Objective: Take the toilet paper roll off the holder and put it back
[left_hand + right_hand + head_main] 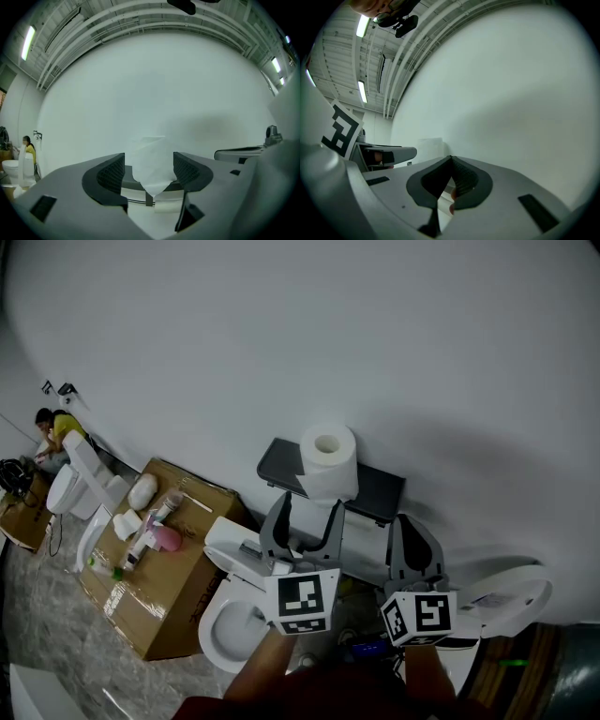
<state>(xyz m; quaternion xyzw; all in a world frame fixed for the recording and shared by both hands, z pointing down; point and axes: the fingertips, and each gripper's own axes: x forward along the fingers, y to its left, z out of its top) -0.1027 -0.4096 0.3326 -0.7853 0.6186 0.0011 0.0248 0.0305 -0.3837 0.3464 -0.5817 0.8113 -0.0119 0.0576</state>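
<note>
Roll (328, 460): white cylinder, upright on holder (380, 491), a flat dark shelf on the wall.
Left gripper (307, 510): level, aimed at the roll; jaws released, ribbed dark pads either side of its paper.
Right gripper (410, 526): level, just beside the left; grey jaws clenched together, empty.

Roll (328, 460) stands on the holder (384, 493), back against the wall (309, 334). Left gripper (307, 517) sits just before it, the roll's hanging sheet between its jaws. Right gripper (410, 531) is beside it on the right. Toilet (230, 620) is below them, box (178, 592) to its left, and a person (54, 432) far left.
</note>
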